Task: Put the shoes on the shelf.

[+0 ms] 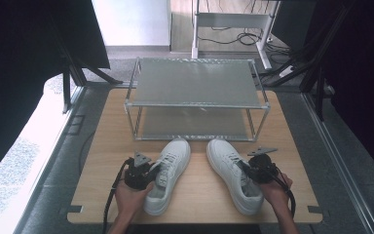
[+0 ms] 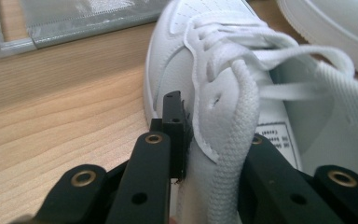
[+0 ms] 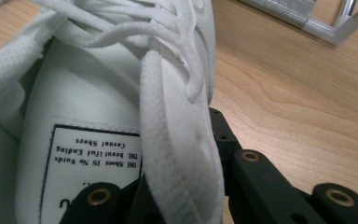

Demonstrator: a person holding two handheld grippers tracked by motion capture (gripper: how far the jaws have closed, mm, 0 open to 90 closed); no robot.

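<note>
While both shoes are lying side by side on the wooden table (image 1: 102, 161), each claw is biting on the collar wall of one of them. The left gripper (image 1: 152, 171) is pinching the outer side wall of the left white sneaker (image 1: 168, 173): in the left gripper view, one black jaw is sitting outside the leather and the other inside the opening, with the padded collar edge (image 2: 235, 140) squeezed between them. Beyond that claw the sneaker's laces (image 2: 242, 42) are running forward, and the printed insole label (image 2: 272, 135) is lying just to the inner side of the jaws.

The right gripper (image 1: 250, 170) is gripping the right white sneaker (image 1: 233, 173) the same way; in the right gripper view the padded collar (image 3: 177, 154) is rising between its jaws, one jaw on the table side, the other inside the shoe beside the insole label (image 3: 91, 154). The person's left hand (image 1: 129, 195) and right hand (image 1: 275, 190) are wrapping the gripper bodies from behind.

Ahead of both claws, past the toes of the sneakers, a two-tier metal rack (image 1: 195, 80) is standing on the table, close to the toes but apart from them.
</note>
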